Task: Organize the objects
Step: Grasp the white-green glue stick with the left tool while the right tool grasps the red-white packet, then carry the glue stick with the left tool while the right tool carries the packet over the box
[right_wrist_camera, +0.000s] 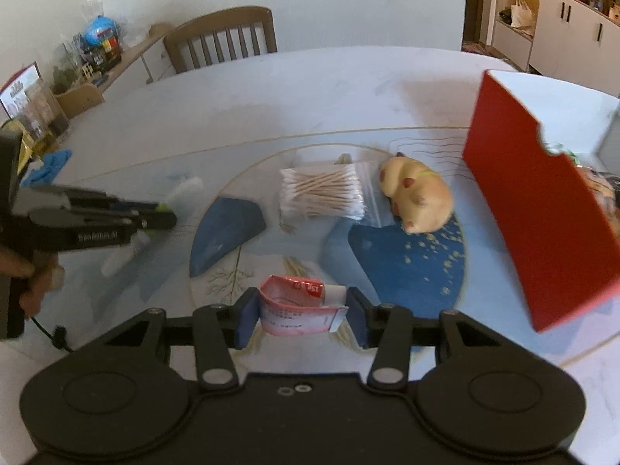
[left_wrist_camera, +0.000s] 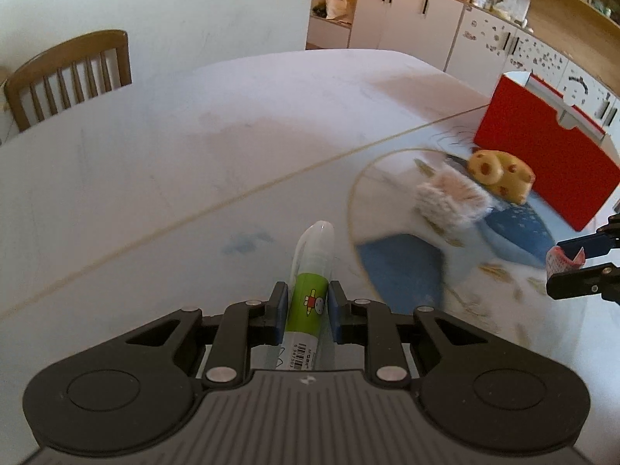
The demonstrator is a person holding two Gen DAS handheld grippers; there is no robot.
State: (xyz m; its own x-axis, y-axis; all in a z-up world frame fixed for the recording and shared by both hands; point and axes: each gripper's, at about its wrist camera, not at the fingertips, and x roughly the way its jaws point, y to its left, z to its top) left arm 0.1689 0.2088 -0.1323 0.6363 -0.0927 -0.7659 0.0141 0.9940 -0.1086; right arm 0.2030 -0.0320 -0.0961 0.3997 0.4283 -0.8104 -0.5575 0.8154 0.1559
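My left gripper (left_wrist_camera: 308,304) is shut on a green-and-white glue tube (left_wrist_camera: 312,271) with a clear cap, held above the white table. The same gripper (right_wrist_camera: 166,217) shows at the left of the right wrist view, gripped by a hand. Over the table's blue round pattern, my right gripper (right_wrist_camera: 302,316) is shut on a crumpled red-and-white tube (right_wrist_camera: 300,304); it also shows at the right edge as the right gripper (left_wrist_camera: 565,267). A bag of cotton swabs (right_wrist_camera: 323,193) and a yellow spotted toy (right_wrist_camera: 420,193) lie ahead. A red open box (right_wrist_camera: 538,213) stands to the right.
A wooden chair (right_wrist_camera: 224,35) stands at the table's far side. White cabinets (left_wrist_camera: 410,11) and shelves fill the back right. A cluttered sideboard (right_wrist_camera: 77,62) sits at the left, with a blue cloth (right_wrist_camera: 48,164) near the table's left edge.
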